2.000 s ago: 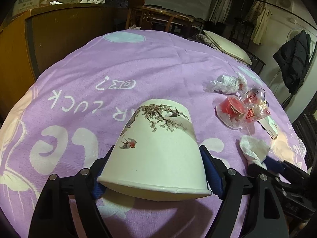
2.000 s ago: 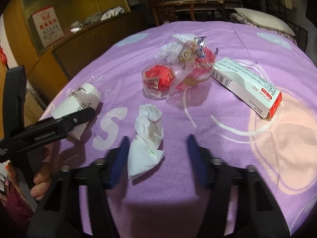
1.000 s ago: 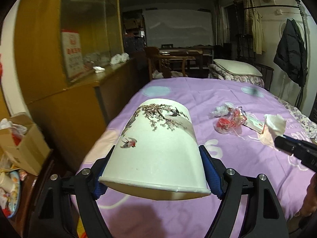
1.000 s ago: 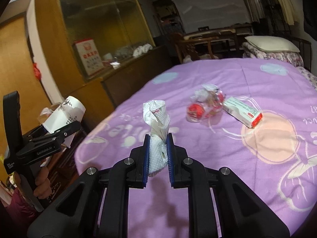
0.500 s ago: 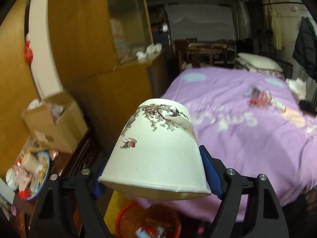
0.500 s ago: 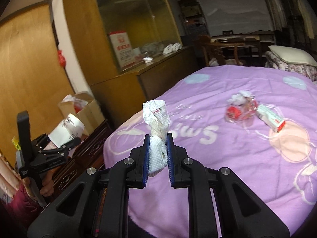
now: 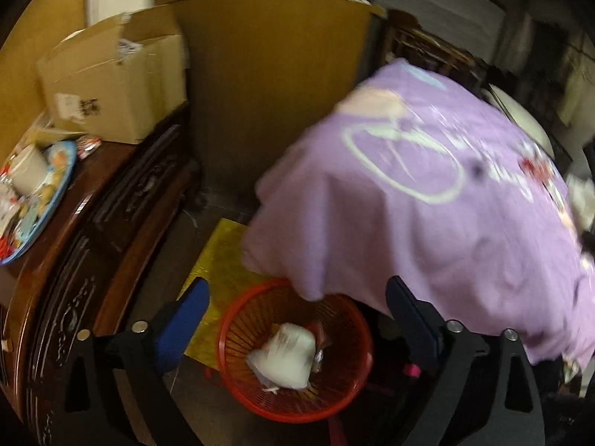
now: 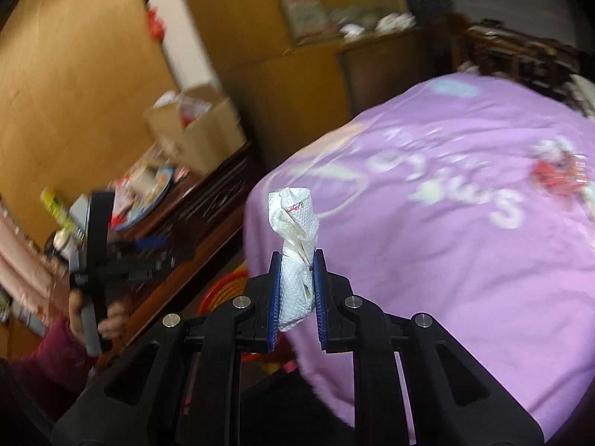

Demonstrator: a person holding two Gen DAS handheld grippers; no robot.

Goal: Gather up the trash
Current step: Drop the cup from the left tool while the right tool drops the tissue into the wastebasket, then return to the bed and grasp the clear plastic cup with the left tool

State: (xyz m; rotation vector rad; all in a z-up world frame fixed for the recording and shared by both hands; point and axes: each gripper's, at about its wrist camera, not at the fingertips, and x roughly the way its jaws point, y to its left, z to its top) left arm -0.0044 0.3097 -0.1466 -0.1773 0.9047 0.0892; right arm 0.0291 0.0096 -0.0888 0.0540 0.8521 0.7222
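In the left wrist view my left gripper [image 7: 297,299] is open and empty, held above a red mesh trash basket [image 7: 349,330] on the floor. The white paper cup [image 7: 284,355] lies inside the basket on other trash. In the right wrist view my right gripper [image 8: 296,277] is shut on a crumpled white tissue [image 8: 293,234], held upright above the bed's edge. The left gripper [image 8: 122,256] shows at the left of that view, and the basket's rim [image 8: 223,286] peeks out behind my fingers. Red wrappers [image 8: 557,171] lie on the purple bedspread [image 8: 446,223].
A dark carved wooden cabinet [image 7: 111,223] stands left of the basket, with a cardboard box [image 7: 111,85] and a blue plate [image 7: 41,200] of clutter on top. The purple bedspread [image 7: 427,204] overhangs the basket's right side. A yellow mat [image 7: 219,260] lies under the basket.
The left gripper has opened and dropped the paper cup into the red basket. Both grippers have swung left and down toward the basket; the right still holds the tissue.
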